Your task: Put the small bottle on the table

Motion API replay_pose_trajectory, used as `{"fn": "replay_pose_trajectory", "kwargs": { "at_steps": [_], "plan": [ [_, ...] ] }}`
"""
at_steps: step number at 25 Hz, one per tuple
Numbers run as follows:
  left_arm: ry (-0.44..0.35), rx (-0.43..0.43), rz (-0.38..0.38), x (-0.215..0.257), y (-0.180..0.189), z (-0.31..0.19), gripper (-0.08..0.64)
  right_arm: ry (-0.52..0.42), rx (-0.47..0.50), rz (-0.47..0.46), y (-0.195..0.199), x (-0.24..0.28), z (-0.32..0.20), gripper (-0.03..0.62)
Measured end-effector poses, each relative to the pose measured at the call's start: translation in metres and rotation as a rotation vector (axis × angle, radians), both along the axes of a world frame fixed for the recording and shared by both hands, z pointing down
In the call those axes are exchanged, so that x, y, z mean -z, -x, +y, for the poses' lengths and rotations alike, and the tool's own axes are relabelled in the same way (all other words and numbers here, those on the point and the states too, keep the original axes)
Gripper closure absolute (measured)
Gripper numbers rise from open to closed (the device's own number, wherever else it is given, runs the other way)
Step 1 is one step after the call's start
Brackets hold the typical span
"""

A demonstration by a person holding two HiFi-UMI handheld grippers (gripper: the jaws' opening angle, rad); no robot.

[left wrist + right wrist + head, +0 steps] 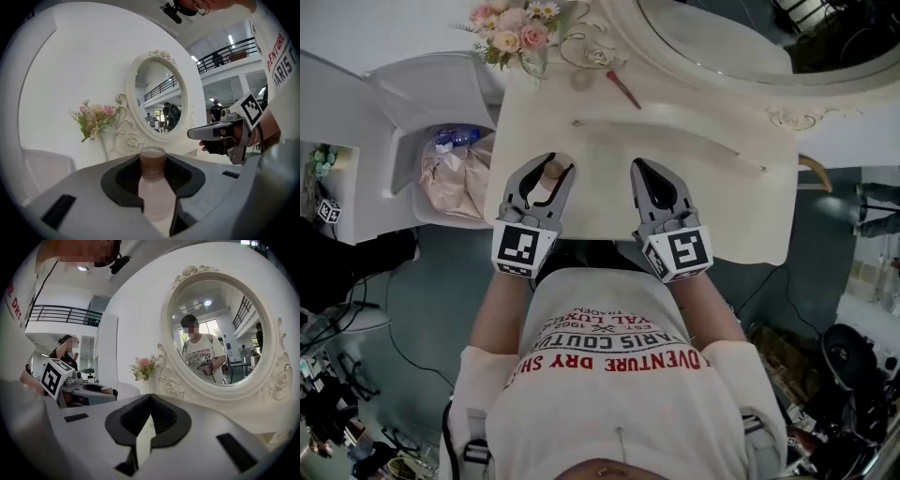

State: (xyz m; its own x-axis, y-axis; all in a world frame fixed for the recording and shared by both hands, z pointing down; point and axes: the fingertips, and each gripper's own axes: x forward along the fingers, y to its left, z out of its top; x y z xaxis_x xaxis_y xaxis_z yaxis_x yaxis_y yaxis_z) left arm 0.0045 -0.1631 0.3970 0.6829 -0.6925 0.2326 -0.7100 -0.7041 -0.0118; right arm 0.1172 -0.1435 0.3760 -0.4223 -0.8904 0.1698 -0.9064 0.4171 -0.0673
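Observation:
The small pale bottle point(155, 197) with a brown cap point(551, 171) stands upright between the jaws of my left gripper point(547, 167), which is shut on its body. In the head view this gripper hovers over the front left part of the cream dressing table point(703, 187). Whether the bottle's base touches the tabletop cannot be made out. My right gripper point(640, 169) hangs beside it over the table's middle front. Its jaws are shut with nothing between them, as the right gripper view point(150, 400) also shows. The two grippers are about a hand's width apart.
An oval mirror point(722, 37) in an ornate frame stands at the back of the table. Pink flowers point(511, 33) sit at the back left, and a red-handled tool point(624, 91) lies near them. A bin with a pink bag point(455, 178) stands left of the table.

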Motion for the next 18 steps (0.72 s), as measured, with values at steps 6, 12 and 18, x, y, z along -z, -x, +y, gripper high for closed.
{"fn": "replay_pose_trajectory", "kwargs": {
  "at_steps": [6, 12, 18],
  "plan": [
    [0.068, 0.081, -0.034, -0.050, 0.001, -0.028, 0.420, 0.035, 0.106, 0.010, -0.005, -0.038, -0.032, 0.594],
    [0.126, 0.132, -0.078, -0.101, -0.002, -0.049, 0.420, 0.094, 0.142, 0.022, -0.018, -0.082, -0.055, 0.594],
    [0.152, 0.156, -0.101, -0.135, 0.001, -0.063, 0.420, 0.113, 0.148, 0.022, -0.023, -0.102, -0.072, 0.594]
  ]
}}
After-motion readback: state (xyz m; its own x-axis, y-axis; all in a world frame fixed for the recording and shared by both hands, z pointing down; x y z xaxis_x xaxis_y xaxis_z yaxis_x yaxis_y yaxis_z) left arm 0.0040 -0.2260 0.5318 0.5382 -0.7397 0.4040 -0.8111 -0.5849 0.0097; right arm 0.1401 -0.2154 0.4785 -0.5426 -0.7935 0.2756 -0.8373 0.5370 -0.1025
